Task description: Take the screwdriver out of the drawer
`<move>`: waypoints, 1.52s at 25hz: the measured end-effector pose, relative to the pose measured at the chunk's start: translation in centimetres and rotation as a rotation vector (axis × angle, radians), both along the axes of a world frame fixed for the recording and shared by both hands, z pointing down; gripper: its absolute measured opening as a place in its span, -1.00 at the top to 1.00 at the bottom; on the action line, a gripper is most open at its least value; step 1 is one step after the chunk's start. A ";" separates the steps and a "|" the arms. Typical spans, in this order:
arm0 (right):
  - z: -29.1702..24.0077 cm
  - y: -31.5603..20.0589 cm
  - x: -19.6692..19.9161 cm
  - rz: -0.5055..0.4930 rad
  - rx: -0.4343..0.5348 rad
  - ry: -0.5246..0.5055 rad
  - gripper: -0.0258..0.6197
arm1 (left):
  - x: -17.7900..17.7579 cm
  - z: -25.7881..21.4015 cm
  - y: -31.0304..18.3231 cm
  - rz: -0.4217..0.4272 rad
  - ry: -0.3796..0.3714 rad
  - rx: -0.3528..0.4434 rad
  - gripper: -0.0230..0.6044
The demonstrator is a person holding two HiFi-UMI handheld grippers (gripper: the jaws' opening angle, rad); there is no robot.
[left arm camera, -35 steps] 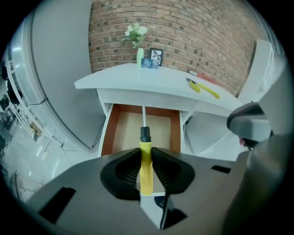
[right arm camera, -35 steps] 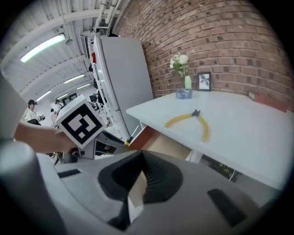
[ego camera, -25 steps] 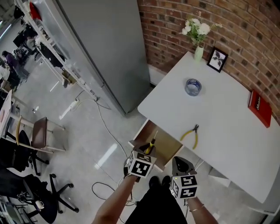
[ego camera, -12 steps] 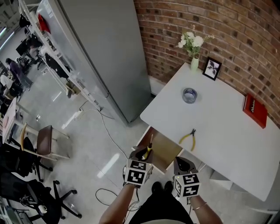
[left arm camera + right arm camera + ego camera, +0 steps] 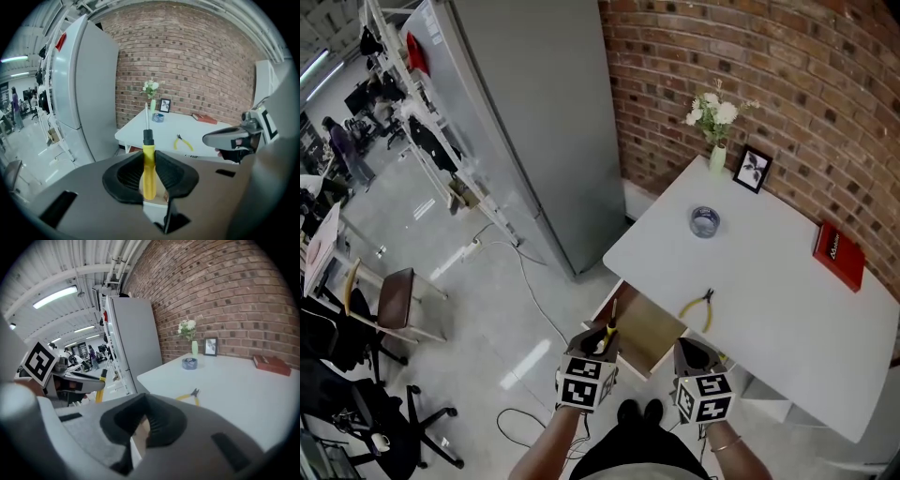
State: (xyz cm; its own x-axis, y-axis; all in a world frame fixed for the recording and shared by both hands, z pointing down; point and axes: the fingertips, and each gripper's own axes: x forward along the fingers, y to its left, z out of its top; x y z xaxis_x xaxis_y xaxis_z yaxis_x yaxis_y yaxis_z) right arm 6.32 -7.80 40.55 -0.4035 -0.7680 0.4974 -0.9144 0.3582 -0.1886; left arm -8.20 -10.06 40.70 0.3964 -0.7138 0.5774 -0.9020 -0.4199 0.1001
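A screwdriver with a yellow handle, black collar and bare metal shaft stands upright between the pads of my left gripper, which is shut on the handle. In the head view the left gripper holds the screwdriver above the front edge of the open wooden drawer under the white table. My right gripper hovers just right of it over the drawer's front, jaws together with nothing in them. The right gripper view shows the yellow handle off to the left.
On the table lie yellow-handled pliers, a roll of tape, a vase of white flowers, a small picture frame and a red book. A tall grey cabinet stands left of the table; a brick wall is behind it.
Both grippers have risen. The left one has lifted the screwdriver up and out of the drawer, and its shaft now points more upright.
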 end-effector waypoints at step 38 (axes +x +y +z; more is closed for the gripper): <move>-2.8 1.0 0.2 -0.029 0.050 0.031 0.92 | -1.4 -3.1 2.9 -0.039 0.038 0.071 0.70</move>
